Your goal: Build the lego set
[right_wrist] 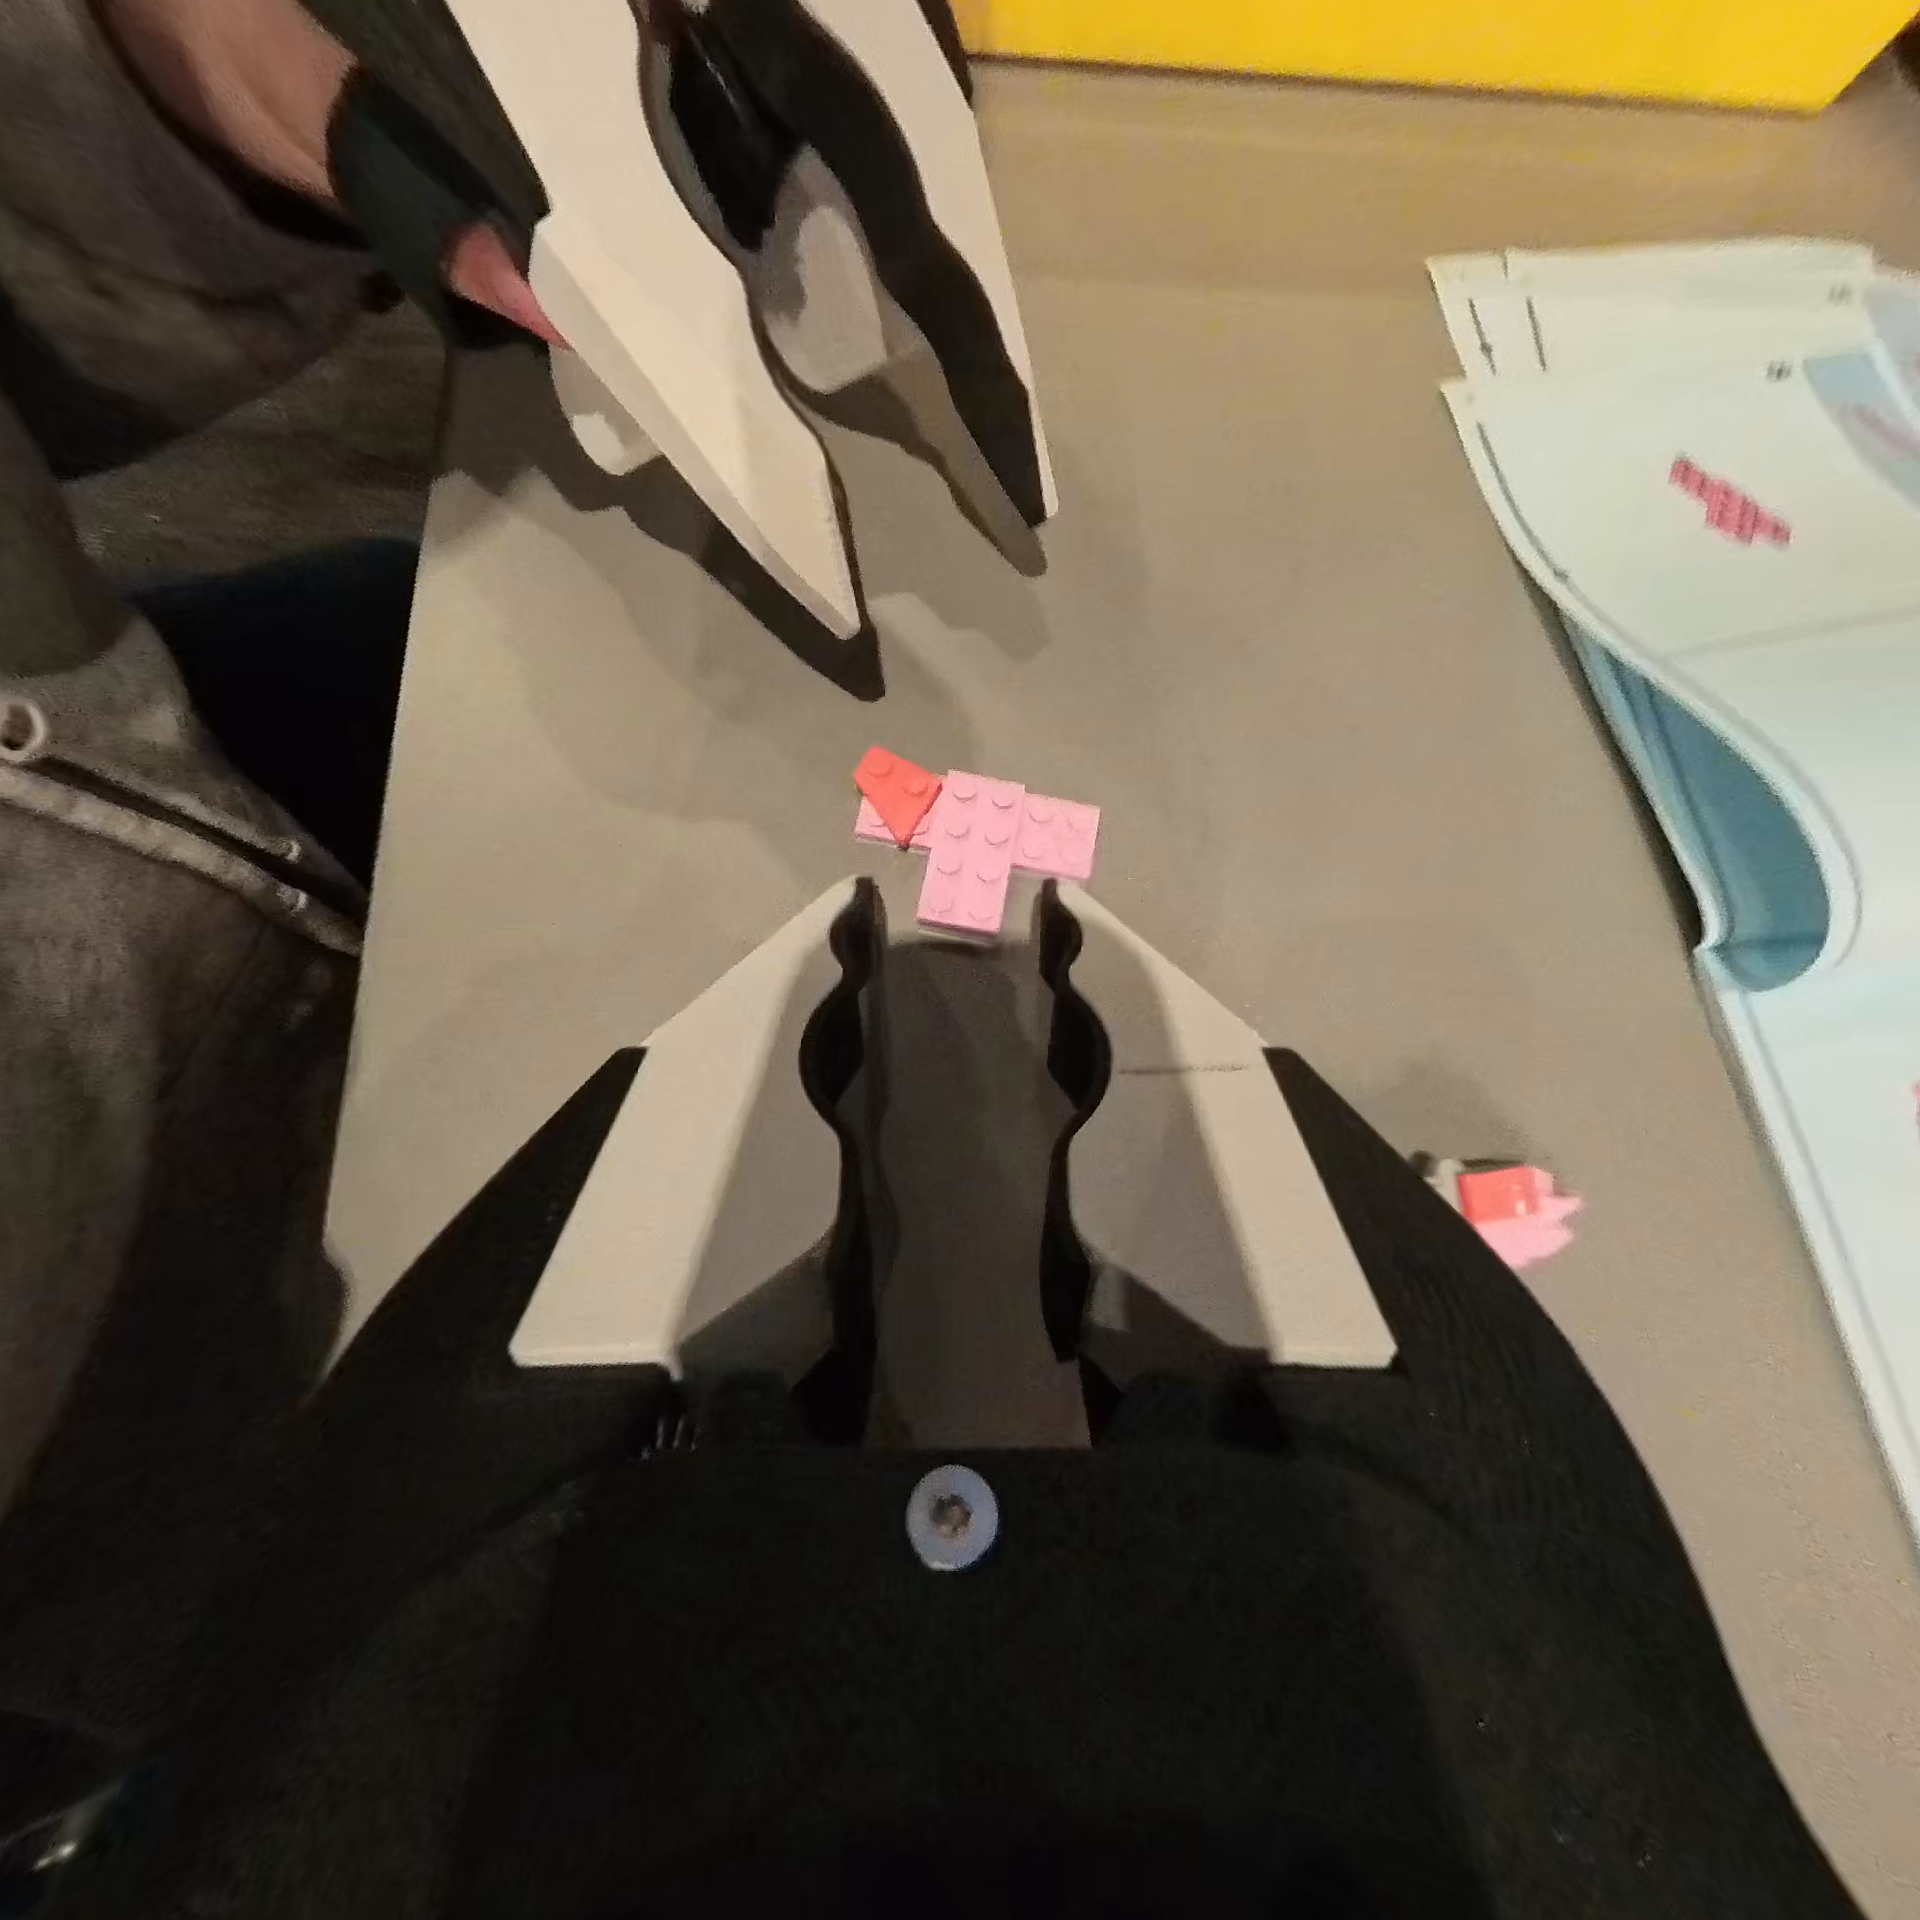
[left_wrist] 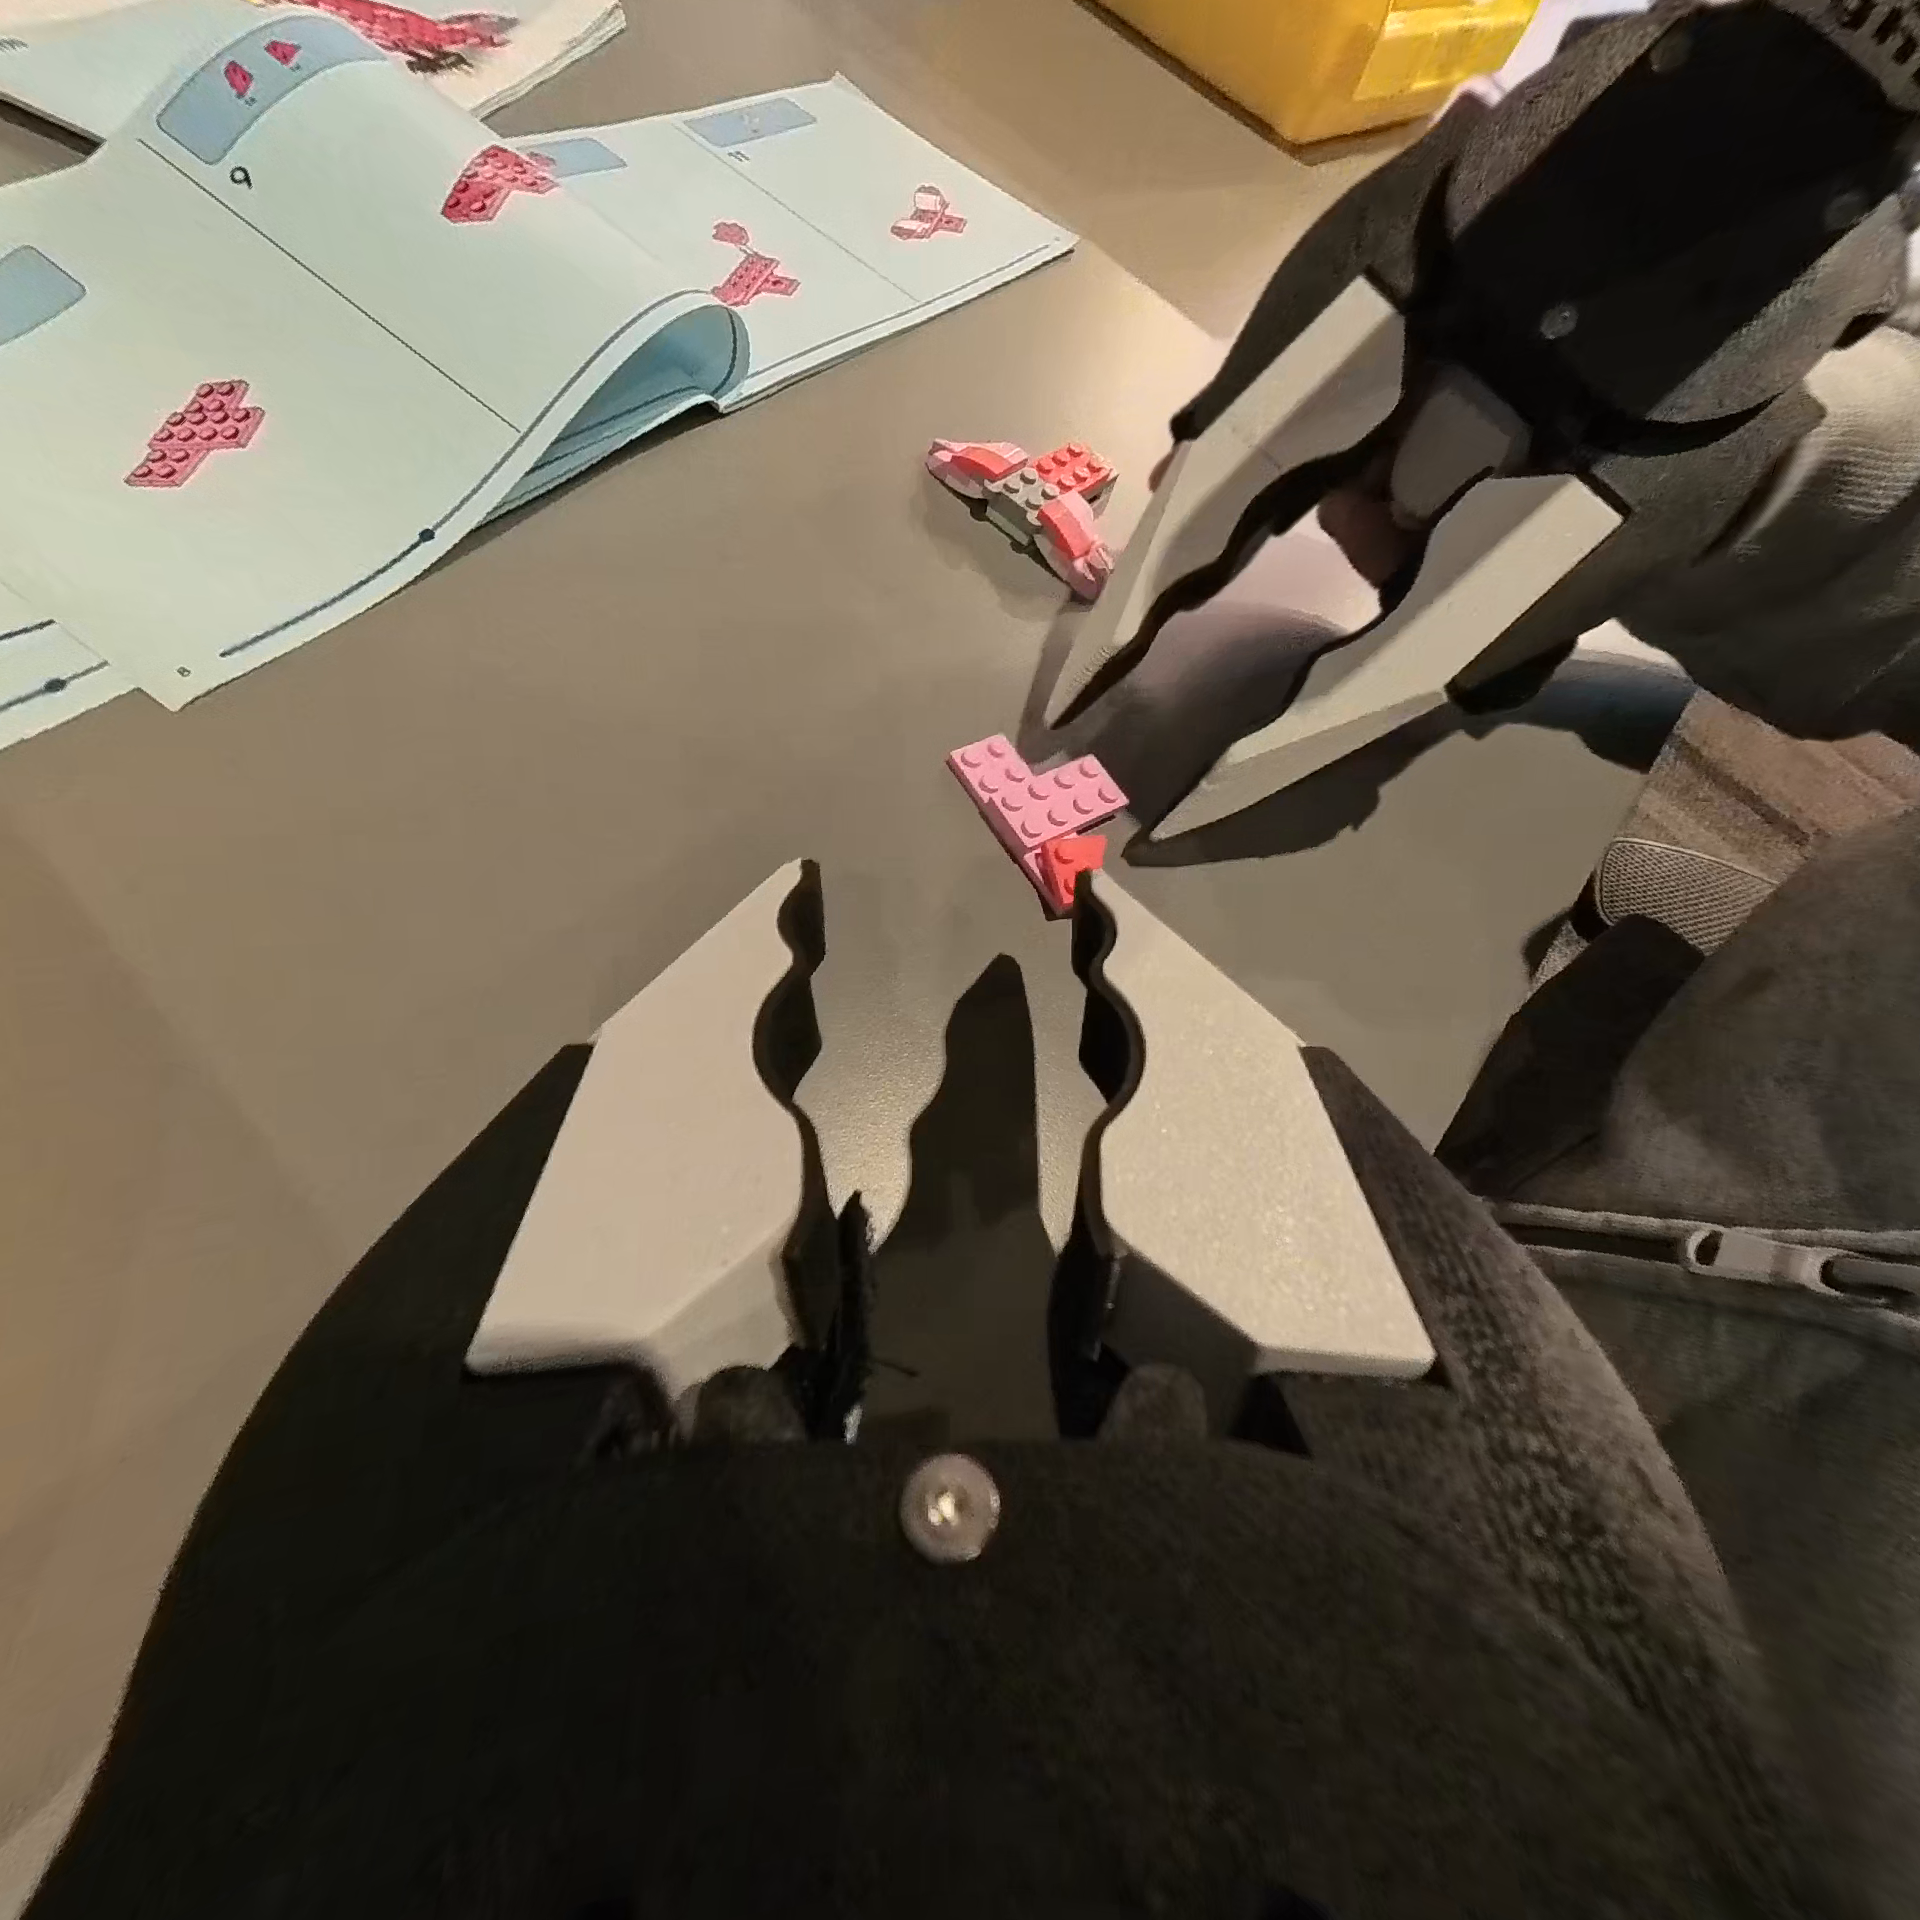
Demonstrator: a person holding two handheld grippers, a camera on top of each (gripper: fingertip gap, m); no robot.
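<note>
In your left view, your left gripper [left_wrist: 945, 878] hangs spread and empty, one fingertip touching the red wedge [left_wrist: 1070, 868] on the pink plates [left_wrist: 1029, 795]. In your right view, your right gripper [right_wrist: 951, 894], likewise released, straddles the plates' stem on the table [right_wrist: 1299, 727]. The assembly looks light, stiff and skittish; pinch its edges.

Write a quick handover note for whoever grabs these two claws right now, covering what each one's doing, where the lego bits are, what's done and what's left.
Left claw: open, empty, right fingertip touching the small red wedge plate.
Right claw: open, empty, tips straddling the stem of the flat pink T-shaped plate assembly.
That assembly lies on the grey table between both claws; the red wedge sits crooked at one end, seemingly not pressed home.
A separate pink, red and grey sub-build lies nearer the open pale blue instruction booklet.
The yellow box sits at the far edge.
Left: seat the wedge, then follow the booklet.
</note>
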